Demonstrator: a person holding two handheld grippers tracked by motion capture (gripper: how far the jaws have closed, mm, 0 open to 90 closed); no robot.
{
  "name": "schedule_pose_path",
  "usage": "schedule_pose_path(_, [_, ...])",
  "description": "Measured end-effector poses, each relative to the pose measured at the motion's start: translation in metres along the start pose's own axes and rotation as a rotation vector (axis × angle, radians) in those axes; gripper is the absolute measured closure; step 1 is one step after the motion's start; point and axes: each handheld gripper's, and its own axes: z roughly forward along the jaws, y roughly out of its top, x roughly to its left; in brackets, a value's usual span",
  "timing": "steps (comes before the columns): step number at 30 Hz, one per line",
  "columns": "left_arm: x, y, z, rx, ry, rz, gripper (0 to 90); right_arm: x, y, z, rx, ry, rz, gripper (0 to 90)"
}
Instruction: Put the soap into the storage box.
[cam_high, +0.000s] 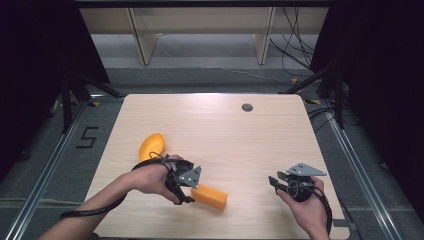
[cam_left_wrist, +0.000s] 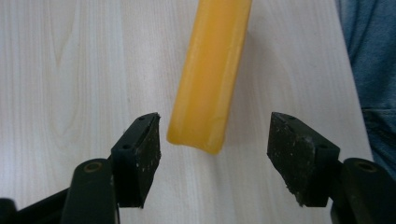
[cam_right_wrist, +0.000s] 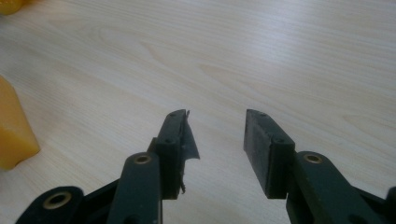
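Left to right on the wooden table (cam_high: 260, 135): a rounded orange piece (cam_high: 152, 145) lies far left, apart from the rest.

Next, the orange block (cam_high: 210, 196) lies flat near the front edge, just right of the left gripper (cam_high: 186, 196). In the left gripper view the block (cam_left_wrist: 210, 79) is a long bar w/ rounded edges and a smooth, waxy-looking face. It is probably light, stiff and maybe a bit slippery. Best hold is likely across its narrow width near the end, pads on the two long sides.

The left gripper (cam_left_wrist: 214, 140) has its jaws spread wide. The block's end sits between them w/ gaps either side, so nothing is pinched.

The right gripper (cam_high: 278, 183) is well apart to the right, over bare wood. Its jaws (cam_right_wrist: 217, 140) are parted and hold nothing.
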Motion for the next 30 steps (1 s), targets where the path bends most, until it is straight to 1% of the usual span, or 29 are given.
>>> schedule_pose_path(3, [0.003, 0.005, 0.004, 0.017, 0.000, 0.012, 34.6, 0.000, 0.000, 0.000, 0.002, 0.000, 0.000, 59.9])
schedule_pose_path(4, [0.002, 0.006, 0.005, 0.015, -0.001, 0.008, 34.8, 0.002, -0.001, 0.000, 0.005, -0.007, 0.018, 59.9])
schedule_pose_path(5, [0.003, 0.009, 0.007, 0.032, -0.008, 0.030, 34.8, 0.001, -0.001, 0.000, 0.004, -0.006, 0.010, 59.9])
schedule_pose_path(7, [0.003, 0.011, 0.009, 0.032, -0.012, 0.031, 34.7, 0.002, -0.001, 0.000, 0.006, -0.005, 0.013, 59.8])
schedule_pose_path(8, [0.004, 0.014, 0.011, 0.045, -0.020, 0.048, 34.7, 0.002, 0.000, 0.000, 0.006, -0.005, 0.014, 59.8])
schedule_pose_path(11, [0.005, 0.016, 0.014, 0.041, -0.026, 0.042, 34.7, 0.002, -0.001, 0.001, -0.002, -0.003, 0.018, 59.8])
schedule_pose_path(12, [0.006, 0.019, 0.016, 0.048, -0.030, 0.054, 34.7, 0.002, -0.001, 0.001, 0.003, -0.002, 0.017, 59.8])
schedule_pose_path(14, [0.006, 0.021, 0.017, 0.046, -0.033, 0.053, 34.7, 0.002, -0.001, 0.001, 0.005, -0.001, 0.017, 59.8])
schedule_pose_path(15, [0.006, 0.022, 0.018, 0.050, -0.037, 0.060, 34.7, 0.003, -0.001, 0.000, 0.018, 0.006, 0.032, 59.8])
schedule_pose_path(16, [0.006, 0.024, 0.019, 0.048, -0.039, 0.064, 34.7, 0.002, -0.001, 0.000, 0.015, 0.006, 0.027, 59.8])
schedule_pose_path(17, [0.006, 0.025, 0.021, 0.046, -0.045, 0.067, 34.6, -0.001, -0.001, 0.001, 0.005, 0.011, 0.001, 59.8])
schedule_pose_path(18, [0.007, 0.028, 0.023, 0.047, -0.047, 0.073, 34.6, -0.001, -0.001, 0.001, 0.004, 0.004, -0.009, 59.8])
schedule_pose_path(21, [0.008, 0.030, 0.026, 0.044, -0.048, 0.071, 34.1, -0.001, -0.001, 0.001, 0.004, 0.003, -0.009, 59.6])
schedule_pose_path(23, [0.008, 0.031, 0.029, 0.048, -0.050, 0.077, 34.2, -0.001, -0.001, 0.001, 0.004, 0.003, -0.008, 59.6])
schedule_pose_path(25, [0.008, 0.033, 0.032, 0.056, -0.053, 0.086, 34.0, -0.001, -0.001, 0.002, 0.005, 0.001, -0.009, 59.6])
schedule_pose_path(27, [0.008, 0.034, 0.035, 0.061, -0.061, 0.087, 34.1, -0.001, -0.001, 0.002, 0.006, 0.002, -0.009, 59.6])
schedule_pose_path(29, [0.010, 0.036, 0.037, 0.079, -0.065, 0.107, 34.2, -0.001, -0.001, 0.002, 0.005, 0.004, -0.009, 59.6])
schedule_pose_path(30, [0.010, 0.037, 0.038, 0.081, -0.064, 0.106, 34.3, -0.001, -0.001, 0.002, 0.005, 0.003, -0.009, 59.6])
